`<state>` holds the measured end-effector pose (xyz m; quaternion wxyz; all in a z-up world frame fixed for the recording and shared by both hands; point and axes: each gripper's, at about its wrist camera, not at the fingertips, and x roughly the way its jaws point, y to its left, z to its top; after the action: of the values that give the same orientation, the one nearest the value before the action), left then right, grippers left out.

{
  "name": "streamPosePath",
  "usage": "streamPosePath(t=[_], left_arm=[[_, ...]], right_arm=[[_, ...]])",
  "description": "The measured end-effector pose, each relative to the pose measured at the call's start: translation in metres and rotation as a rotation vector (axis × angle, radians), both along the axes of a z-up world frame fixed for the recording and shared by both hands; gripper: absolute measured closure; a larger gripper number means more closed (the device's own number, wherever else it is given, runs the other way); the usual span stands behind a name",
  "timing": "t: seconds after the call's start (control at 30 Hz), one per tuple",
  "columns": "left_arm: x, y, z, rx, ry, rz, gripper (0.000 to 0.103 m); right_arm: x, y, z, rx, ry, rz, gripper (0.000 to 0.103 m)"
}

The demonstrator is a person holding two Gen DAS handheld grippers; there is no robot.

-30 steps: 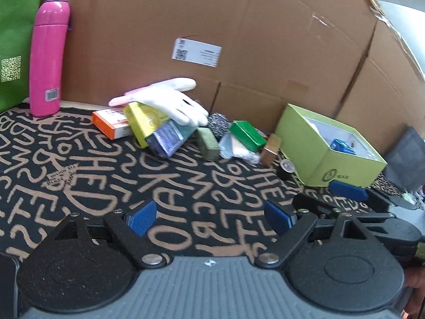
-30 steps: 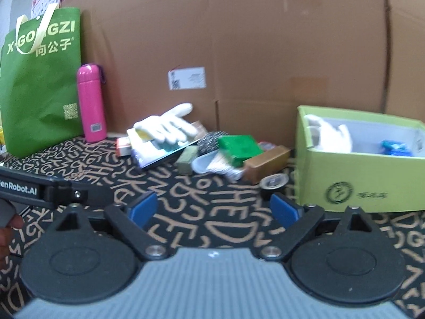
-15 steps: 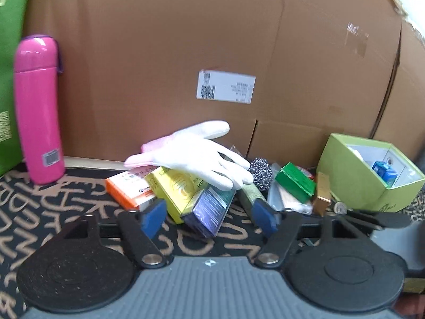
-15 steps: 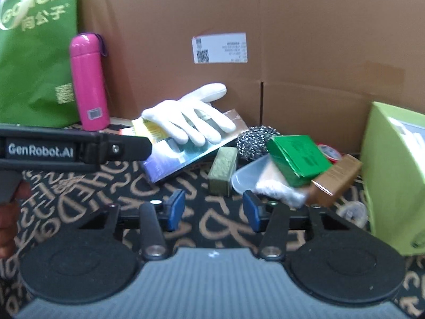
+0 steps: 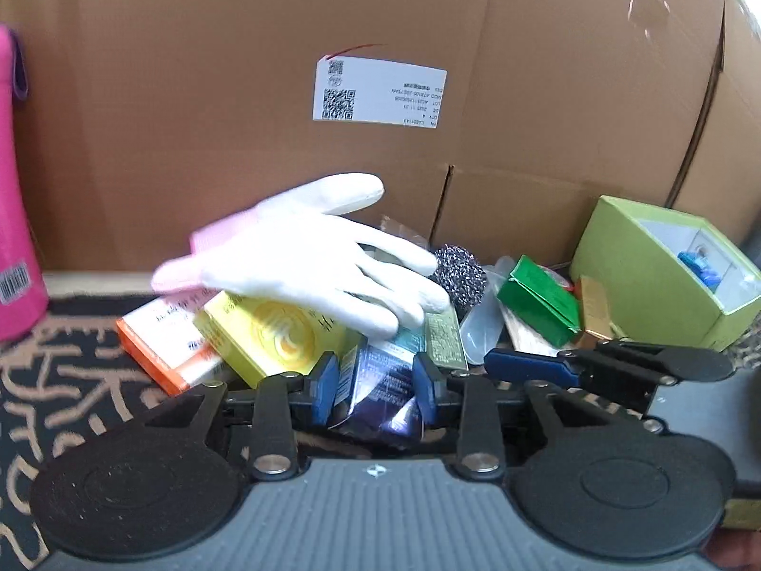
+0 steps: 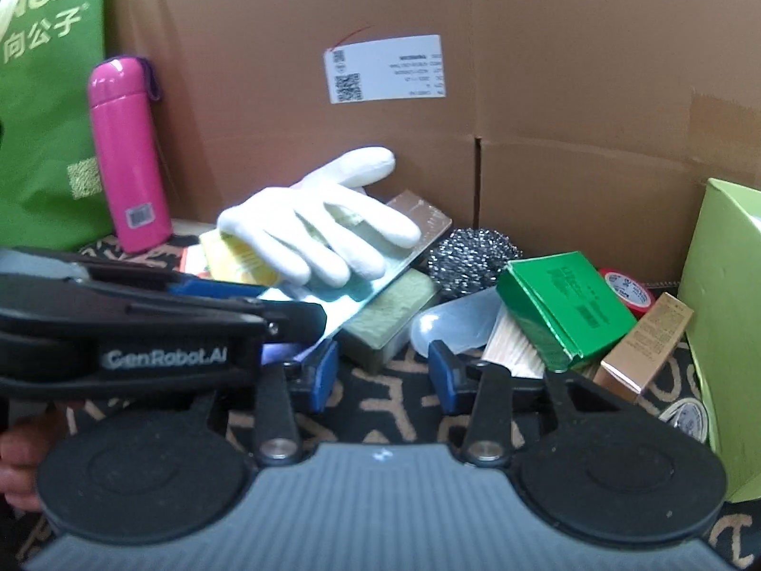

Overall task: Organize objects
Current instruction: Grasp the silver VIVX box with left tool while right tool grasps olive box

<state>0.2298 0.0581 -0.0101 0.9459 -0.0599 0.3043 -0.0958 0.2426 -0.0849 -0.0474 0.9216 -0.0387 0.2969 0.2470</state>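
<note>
Left tongs [image 5: 375, 380], angled down into the pile on the patterned bench [image 5: 62, 380], have just been closing and now clench the near end of a dark glossy box [image 5: 375, 395], one blue pad against each side. That box is the lowest piece of a leaning stack: a yellow box [image 5: 271, 338] rests just left of the tongs, an orange box [image 5: 161, 347] beyond it, and a white glove [image 5: 309, 257] lies draped over the tops directly ahead, so a pull from the exposed end probably frees the box with the least disturbance. Right tongs [image 6: 383, 371] have likewise just been closing, yet stand narrowed with no pad pressing; bench pattern shows between them, and only the near corner of an olive block [image 6: 390, 323] reaches their tips. A steel scourer [image 6: 471, 257] and green carton [image 6: 566, 300] lie ahead and to their right. Farther right stands a lime-green open box [image 5: 656, 271], the likely destination, tipped towards the tongs for easy loading.
</note>
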Motion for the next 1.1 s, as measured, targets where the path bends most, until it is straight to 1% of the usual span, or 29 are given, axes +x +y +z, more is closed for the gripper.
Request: streamPosePath(t=[0.03, 0.17, 0.23, 0.33, 0.37, 0.4, 0.47, 0.57, 0.6, 0.63, 0.67, 0.7, 0.73, 0.8, 0.83, 0.87, 0.9, 0.93, 1.03, 1.1], left_arm=[[-0.003, 0.003, 0.000, -0.012, -0.005, 0.002, 0.075], [-0.022, 0.015, 0.005, -0.051, 0.003, 0.008, 0.087], [-0.034, 0.019, 0.005, -0.061, 0.029, -0.006, 0.087], [-0.048, 0.020, 0.000, -0.057, 0.040, -0.007, 0.087], [-0.050, 0.020, -0.001, -0.066, 0.037, 0.004, 0.087], [-0.051, 0.021, -0.002, -0.077, 0.033, 0.021, 0.087], [-0.049, 0.020, 0.000, -0.085, 0.031, 0.032, 0.084], [-0.039, 0.010, 0.003, -0.054, 0.012, 0.035, 0.076], [-0.036, 0.005, 0.004, -0.039, 0.001, 0.039, 0.069], [-0.032, 0.001, 0.005, -0.023, -0.009, 0.043, 0.058], [-0.028, -0.005, 0.005, -0.004, -0.017, 0.050, 0.050], [-0.024, -0.009, 0.005, 0.015, -0.025, 0.060, 0.039], [-0.019, -0.013, 0.005, 0.035, -0.032, 0.072, 0.038], [-0.010, -0.021, 0.004, 0.059, -0.028, 0.060, 0.038], [-0.005, -0.024, 0.002, 0.060, -0.014, 0.037, 0.041], [-0.001, -0.027, -0.001, 0.068, 0.011, 0.018, 0.047], [0.002, -0.031, -0.005, 0.085, 0.045, 0.000, 0.059], [0.003, -0.032, -0.009, 0.079, 0.075, -0.015, 0.059], [-0.012, -0.031, -0.009, 0.076, 0.079, -0.041, 0.059], [-0.029, -0.029, -0.008, 0.051, 0.100, -0.089, 0.060]], right_arm=[[-0.001, 0.000, -0.001, -0.010, -0.003, 0.005, 0.061], [0.003, 0.002, -0.001, -0.010, 0.014, 0.008, 0.061], [0.009, 0.007, -0.003, -0.013, 0.029, -0.009, 0.061], [0.019, 0.013, -0.003, -0.016, 0.032, -0.049, 0.061], [0.022, 0.015, -0.003, -0.018, 0.034, -0.061, 0.068], [0.023, 0.015, -0.003, -0.027, 0.032, -0.070, 0.081], [0.019, 0.012, -0.002, -0.038, 0.032, -0.075, 0.081], [0.001, -0.006, -0.001, -0.035, 0.042, -0.042, 0.081], [-0.007, -0.014, 0.000, -0.034, 0.046, -0.030, 0.081], [-0.017, -0.021, 0.000, -0.039, 0.044, -0.028, 0.081], [-0.028, -0.029, 0.001, -0.050, 0.038, -0.025, 0.081], [-0.039, -0.036, 0.002, -0.061, 0.035, -0.021, 0.081], [-0.050, -0.045, 0.002, -0.069, 0.035, -0.015, 0.081], [-0.068, -0.060, 0.004, -0.073, 0.045, -0.021, 0.081], [-0.077, -0.068, 0.005, -0.069, 0.049, -0.027, 0.081], [-0.085, -0.074, 0.006, -0.066, 0.049, -0.036, 0.081], [-0.092, -0.078, 0.008, -0.062, 0.048, -0.046, 0.081], [-0.098, -0.084, 0.009, -0.057, 0.046, -0.055, 0.081], [-0.119, -0.098, 0.011, -0.038, 0.050, -0.066, 0.081], [-0.126, -0.107, 0.012, -0.029, 0.060, -0.073, 0.081]])
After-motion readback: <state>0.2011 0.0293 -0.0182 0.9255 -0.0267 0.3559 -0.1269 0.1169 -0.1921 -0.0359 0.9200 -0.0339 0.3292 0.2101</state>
